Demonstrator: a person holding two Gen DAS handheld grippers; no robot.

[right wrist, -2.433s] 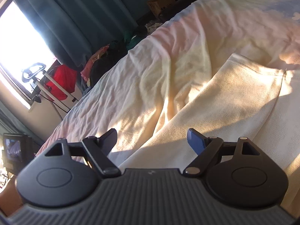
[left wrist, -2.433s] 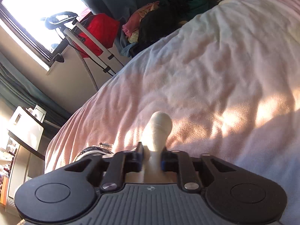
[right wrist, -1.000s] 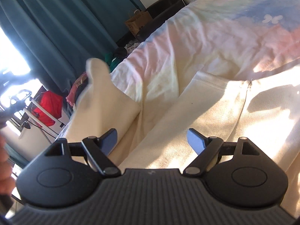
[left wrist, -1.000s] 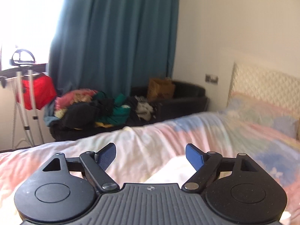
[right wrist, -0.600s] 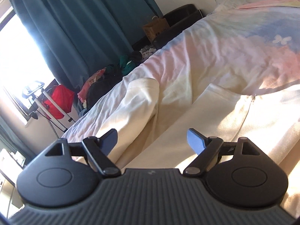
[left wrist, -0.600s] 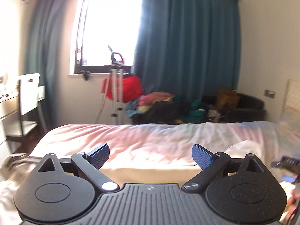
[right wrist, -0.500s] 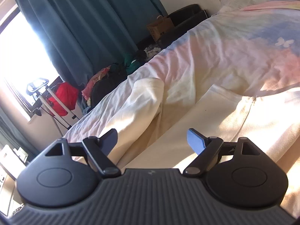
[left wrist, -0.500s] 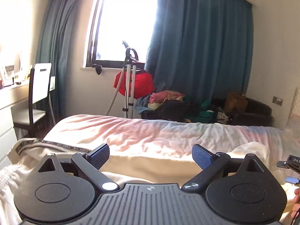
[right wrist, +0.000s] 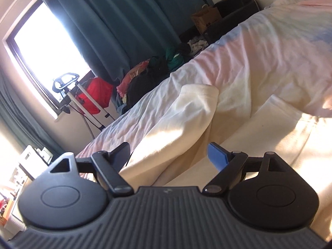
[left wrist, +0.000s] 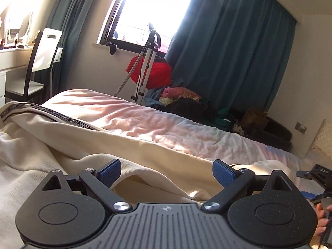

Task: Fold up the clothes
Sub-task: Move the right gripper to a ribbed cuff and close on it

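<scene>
Cream trousers (left wrist: 68, 137) with a dark lettered waistband (left wrist: 31, 108) lie spread on the bed; one leg (left wrist: 166, 151) runs to the right. In the right wrist view the same leg (right wrist: 176, 124) ends in a rounded cuff, beside the flat cream panel (right wrist: 290, 137). My left gripper (left wrist: 166, 171) hovers low over the cloth, open, nothing between its blue pads. My right gripper (right wrist: 172, 155) is open just above the leg; it also shows at the right edge of the left wrist view as a black tool (left wrist: 317, 178) held by a hand.
The bed (left wrist: 166, 128) has a pink and pale blue cover. Behind it are teal curtains (left wrist: 228, 51), a bright window, a clothes steamer stand with a red bag (left wrist: 149, 70), a heap of clothes (left wrist: 186, 101), a dark sofa and a white chair (left wrist: 39, 62).
My left gripper let go of the trouser leg, which now lies on the bed, and it swung round and sank toward the cloth. My right gripper stayed open and tilted slightly.
</scene>
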